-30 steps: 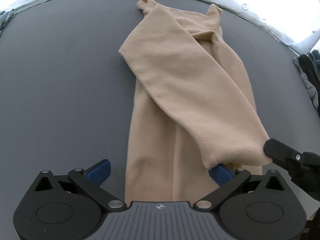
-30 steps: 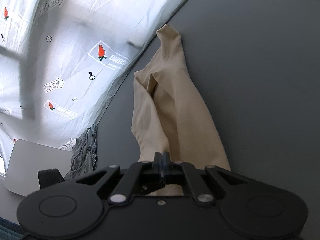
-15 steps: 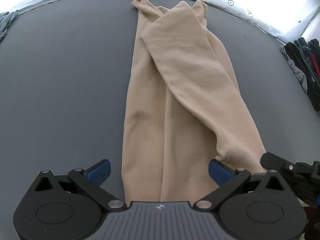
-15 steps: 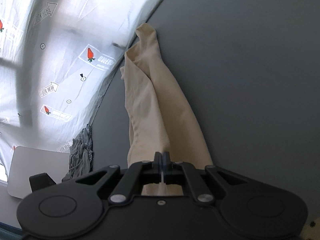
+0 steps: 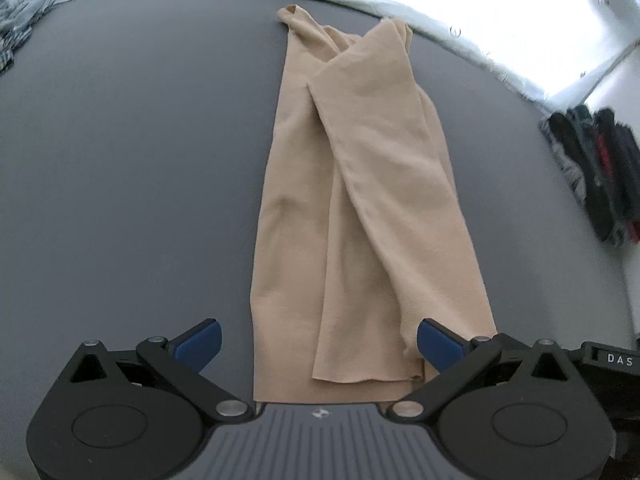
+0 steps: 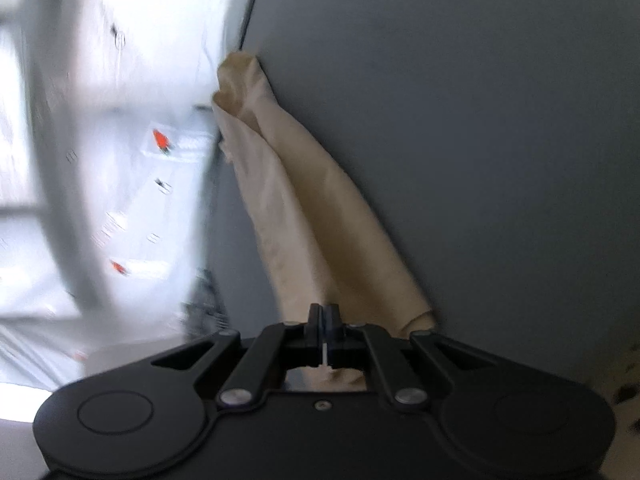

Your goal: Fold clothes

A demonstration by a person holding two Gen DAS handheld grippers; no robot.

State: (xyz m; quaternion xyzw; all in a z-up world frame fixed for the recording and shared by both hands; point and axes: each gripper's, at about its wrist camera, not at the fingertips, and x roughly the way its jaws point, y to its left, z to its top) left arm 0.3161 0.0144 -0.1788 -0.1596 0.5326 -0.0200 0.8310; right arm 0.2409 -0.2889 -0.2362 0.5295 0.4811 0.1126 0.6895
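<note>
Left gripper: my left gripper [image 5: 318, 342] hangs low over the near end of the beige garment [image 5: 360, 208], jaws spread wide, blue pads [image 5: 200, 340] either side of the cloth and gripping nothing.
Right gripper: my right gripper [image 6: 323, 316] is pressed closed, pads together on a fold of the beige garment [image 6: 304, 232], with cloth showing behind the fingers.
Pose: left one faces straight along the garment's length; right one is tilted, looking along the cloth toward the table's edge.
Garment: lies lengthwise on the grey table [image 5: 132, 168], a narrow strip with its right layer folded diagonally over the left, far end near the table's edge.
Surroundings: a dark pile of clothes [image 5: 600, 176] sits at the right of the table; a white printed sheet [image 6: 120, 160] lies beyond the edge.
Change: over the last second the folded layer has been drawn across and laid flatter and narrower; my right gripper has stayed clamped, and its view is now blurred.
</note>
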